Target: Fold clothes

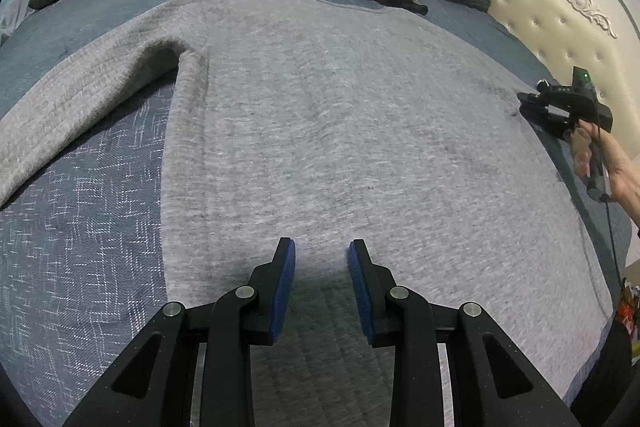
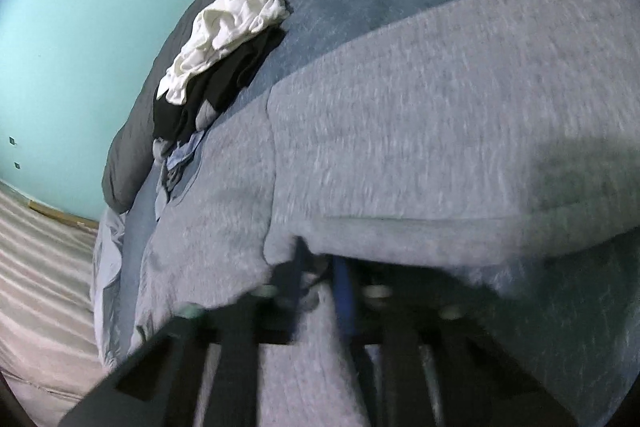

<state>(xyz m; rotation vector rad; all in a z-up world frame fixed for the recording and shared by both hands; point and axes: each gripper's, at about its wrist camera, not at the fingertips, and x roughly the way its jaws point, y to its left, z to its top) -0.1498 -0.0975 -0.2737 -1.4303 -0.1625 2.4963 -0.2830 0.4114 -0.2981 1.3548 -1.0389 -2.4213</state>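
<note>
We see the soft, floppy grey sweater (image 1: 320, 115): left gripper (image 1: 322, 259) parted above it, empty; right gripper (image 2: 320, 283) pinches its edge; take the hem there.

Soft, even indoor light; the left wrist view is sharp, with a shadow under the left claw (image 1: 322, 253). The right wrist view is motion-blurred; both bend at their edges.
</note>
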